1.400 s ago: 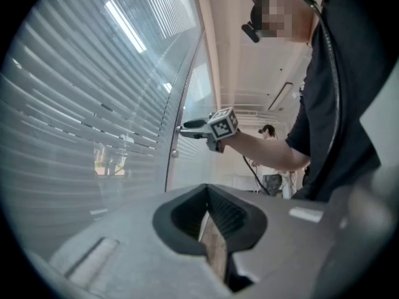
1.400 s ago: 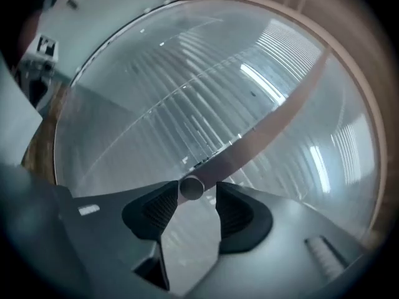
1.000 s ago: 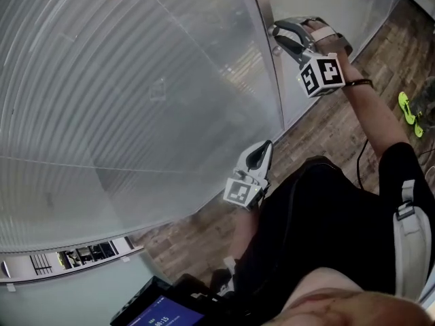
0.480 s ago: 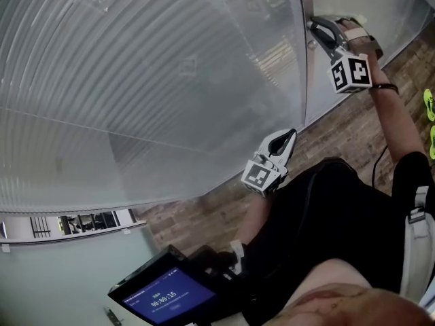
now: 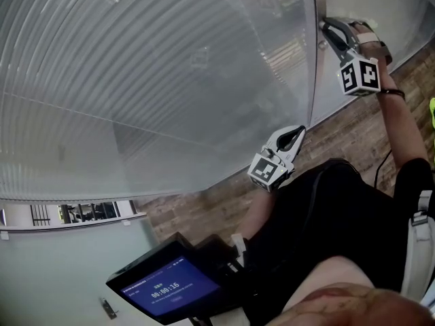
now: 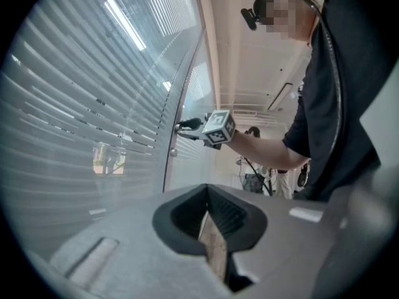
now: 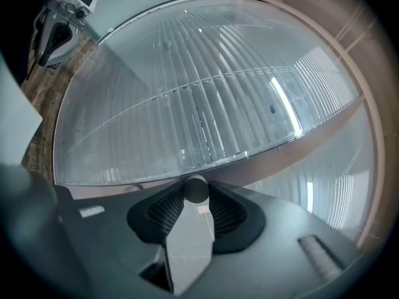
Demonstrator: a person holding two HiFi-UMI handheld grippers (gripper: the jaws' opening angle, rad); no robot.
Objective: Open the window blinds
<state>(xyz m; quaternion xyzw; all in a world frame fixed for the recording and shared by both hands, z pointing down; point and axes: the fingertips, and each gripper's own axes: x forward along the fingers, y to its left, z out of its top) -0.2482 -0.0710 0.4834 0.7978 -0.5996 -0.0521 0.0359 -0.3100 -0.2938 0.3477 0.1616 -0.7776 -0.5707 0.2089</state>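
Observation:
Slatted window blinds hang shut behind a glass pane, also seen in the right gripper view. A grey vertical frame post runs down the pane's right edge. My right gripper is held up against that post. Its jaws have just been closing, and a small round grey knob sits pinched between their tips. My left gripper hangs lower, near my waist and off the glass, shut with nothing in it. From the left gripper view, the right gripper shows at the post.
A second small knob sits on the post just below the right gripper. Wood floor runs along the window's foot. A dark screen with a timer is at the bottom. A person stands far off in the room.
The head view has swung, shifting the window and both grippers right in the picture and bringing the timer screen into view. The right gripper stays at the post; the left stays low.

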